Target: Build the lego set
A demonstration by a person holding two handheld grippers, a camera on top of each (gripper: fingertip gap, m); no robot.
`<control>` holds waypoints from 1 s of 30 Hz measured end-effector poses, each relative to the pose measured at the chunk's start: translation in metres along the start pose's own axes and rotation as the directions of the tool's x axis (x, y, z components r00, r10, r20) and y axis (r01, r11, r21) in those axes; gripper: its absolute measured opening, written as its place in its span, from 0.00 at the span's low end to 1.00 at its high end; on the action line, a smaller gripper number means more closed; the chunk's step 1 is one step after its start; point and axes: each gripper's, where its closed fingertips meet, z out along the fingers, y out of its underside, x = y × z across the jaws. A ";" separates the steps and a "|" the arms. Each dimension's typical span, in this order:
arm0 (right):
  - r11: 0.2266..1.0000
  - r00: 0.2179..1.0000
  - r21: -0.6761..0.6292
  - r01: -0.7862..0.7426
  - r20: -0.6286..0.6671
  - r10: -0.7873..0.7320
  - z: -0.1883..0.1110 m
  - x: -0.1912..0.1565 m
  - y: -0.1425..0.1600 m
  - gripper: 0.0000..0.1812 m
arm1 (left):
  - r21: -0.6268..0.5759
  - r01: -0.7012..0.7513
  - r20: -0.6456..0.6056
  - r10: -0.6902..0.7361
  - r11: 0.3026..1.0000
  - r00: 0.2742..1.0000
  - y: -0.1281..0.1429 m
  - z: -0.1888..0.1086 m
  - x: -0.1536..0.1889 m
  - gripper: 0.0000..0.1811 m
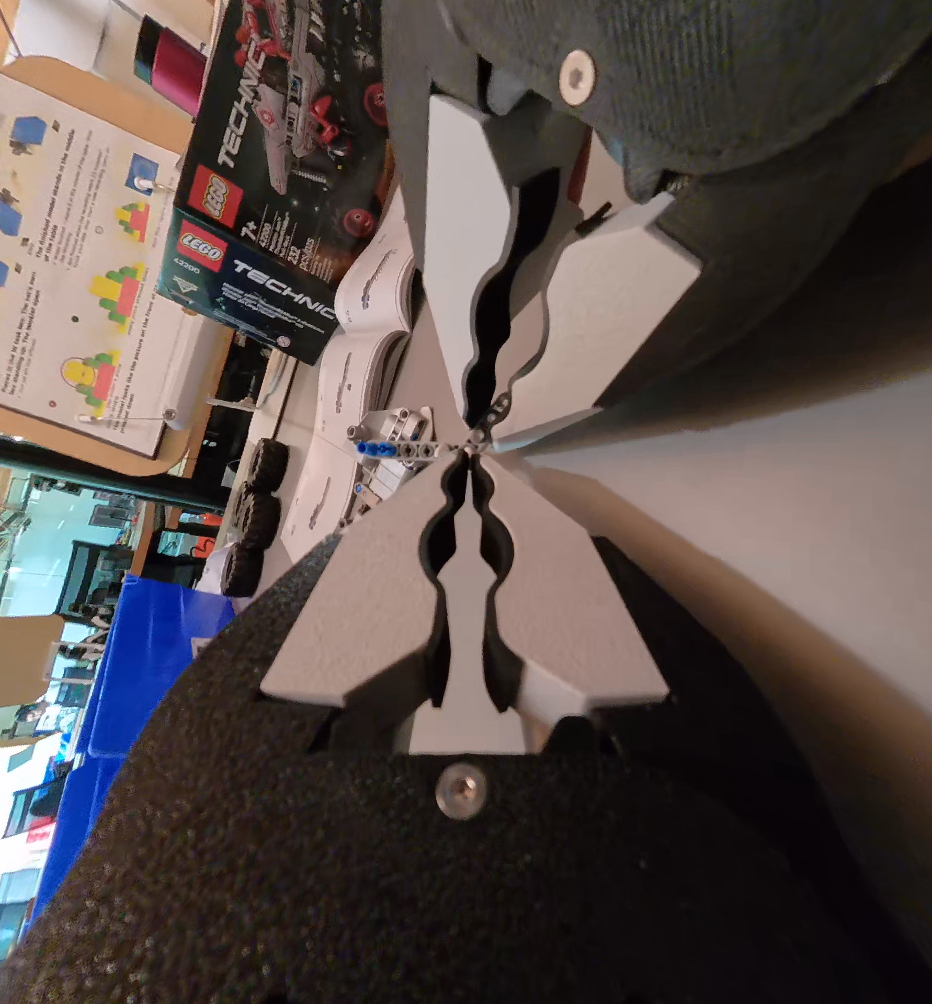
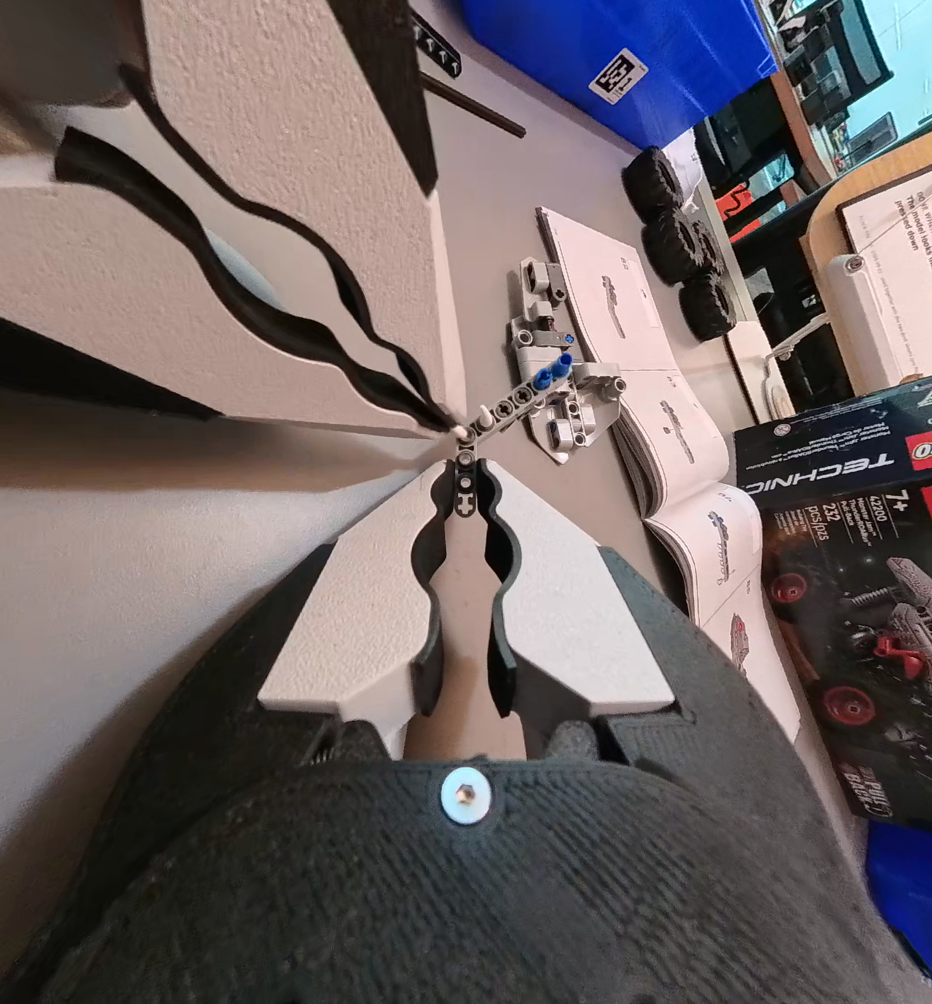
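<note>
Table (image 2: 485, 179): pale grey surface that carries every loose item; both views are rolled sideways.
Blue bin (image 2: 632, 49): at the table's far edge, bearing a square coded sticker.
Set box (image 2: 855, 614): dark printed carton lying flat beside the booklet.
Instruction booklet (image 2: 665, 413): lies open and flat, between the box and the partial model.
Tyres (image 2: 681, 239): black, knobbly, in a row beyond the booklet, near the bin.
Partial model (image 2: 548, 347): light grey assembly resting on the table against the booklet's edge, long axis running along that edge.
Right tongs (image 2: 466, 489): nearly closed, pinching a short black beam (image 2: 465, 491) edge-on between the tips; the beam's long axis lies along the fingers and points forward, away from the camera.
Left tongs (image 1: 466, 453): tips nearly together on the near end of a light grey beam (image 2: 507, 410); the exact contact is hidden at the tips.
Grey beam, orientation: held above the table, long axis slanting away from both tongs toward the partial model, with blue pins (image 2: 553, 369) at its far end and a pale pin near the held end.
Junction: the black beam's forward end meets the grey beam's near end, directly between the two pairs of tips.
</note>
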 end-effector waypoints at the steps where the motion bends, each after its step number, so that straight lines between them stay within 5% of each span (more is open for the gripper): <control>1: 1.000 1.000 0.004 0.003 0.001 -0.003 0.000 0.000 0.000 0.04 | 0.002 -0.005 -0.008 0.005 1.000 1.000 0.000 0.000 0.001 0.00; 14: 1.000 1.000 0.015 0.024 0.019 -0.024 0.000 -0.002 -0.001 0.03 | -0.011 -0.147 -0.036 0.146 0.989 0.989 0.003 0.000 0.000 0.00; 22: 0.992 0.991 0.038 0.118 0.053 -0.120 0.001 -0.007 -0.003 0.04 | -0.043 -0.484 -0.129 0.475 0.874 0.870 0.009 -0.001 0.001 0.00; 30: 0.992 0.988 0.033 0.122 0.090 -0.124 0.002 -0.008 -0.002 0.03 | -0.060 -0.589 -0.186 0.570 0.806 0.800 0.009 0.001 0.002 0.00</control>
